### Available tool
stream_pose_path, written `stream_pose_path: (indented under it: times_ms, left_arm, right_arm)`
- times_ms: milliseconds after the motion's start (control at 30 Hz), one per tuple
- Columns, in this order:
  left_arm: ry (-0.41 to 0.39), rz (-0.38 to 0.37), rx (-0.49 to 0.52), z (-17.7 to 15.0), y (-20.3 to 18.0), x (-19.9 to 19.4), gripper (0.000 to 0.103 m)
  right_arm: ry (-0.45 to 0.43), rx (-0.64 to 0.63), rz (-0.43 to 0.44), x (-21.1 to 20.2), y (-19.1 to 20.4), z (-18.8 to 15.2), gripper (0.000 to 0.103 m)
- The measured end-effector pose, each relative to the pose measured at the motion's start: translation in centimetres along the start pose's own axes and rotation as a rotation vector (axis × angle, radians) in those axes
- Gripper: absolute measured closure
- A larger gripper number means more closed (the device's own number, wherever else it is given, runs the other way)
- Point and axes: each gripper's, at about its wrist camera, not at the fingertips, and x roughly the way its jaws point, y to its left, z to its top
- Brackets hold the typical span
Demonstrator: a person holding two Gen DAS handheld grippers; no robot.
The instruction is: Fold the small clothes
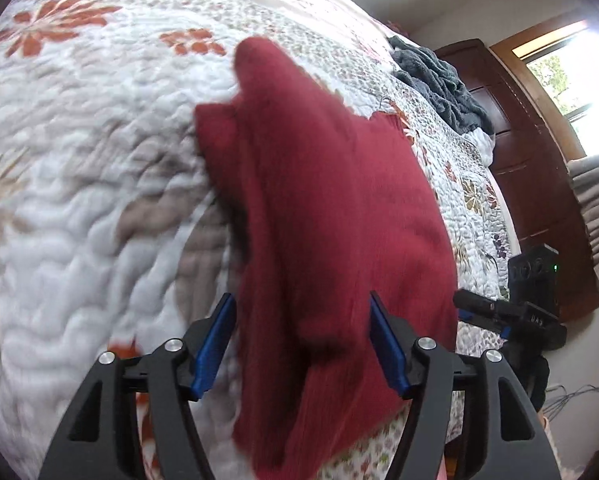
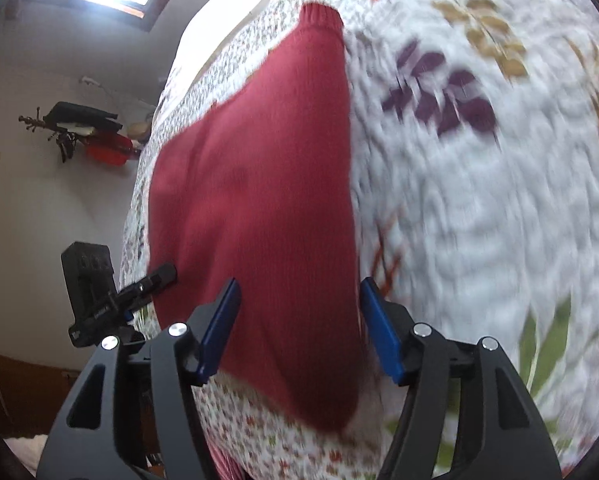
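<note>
Daylight is coming in through a window (image 1: 559,76) past the far end of a bed (image 1: 79,184) that is wearing a white quilted cover with orange, purple and tan flowers stitched across it. On this quilt a dark red knitted garment (image 1: 331,216) is lying spread out near the bed's near edge, its ribbed cuff (image 2: 321,16) pointing toward the far edge in the right wrist view, where one straight side of the knit is running lengthwise down the quilt. The left tongs (image 1: 303,344) are standing wide, their blue-padded fingers (image 1: 215,348) spread on either side of a raised, bunched fold of the red cloth; the picture is blurring here, and the pads do not appear to be pressing the fabric. The right tongs (image 2: 299,332) are likewise gaping wide over the lower part of the garment, with one blue finger (image 2: 381,336) sitting just beside the knit's straight side and nothing clamped between them. Each camera is catching the other black tool at the bed's side edge. A grey-blue blanket (image 1: 439,84) is lying crumpled at the far corner of the bed, next to a dark wooden dresser (image 1: 539,184). On the wall in the right wrist view, dark clothes and something red are hanging from a rack (image 2: 83,132).
</note>
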Motion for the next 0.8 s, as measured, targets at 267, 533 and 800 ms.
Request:
stream_pose_path:
  times_ms: [267,533,800]
  left_arm:
    - [0.005,0.029,-0.036,-2.9,0.5,0.1,0.038]
    - [0.018,0.084,0.011,-3.5,0.1,0.6,0.037]
    - [0.024,0.085,0.018,-3.8,0.4,0.5,0.037]
  right_arm:
    - [0.042,0.056,0.044,0.6,-0.8,-3.1,0.08]
    - [0.043,0.029,-0.066,-0.1,0.0,-3.1,0.083]
    - [0.031,0.089,-0.062,1.0,-1.1,-3.7,0.081]
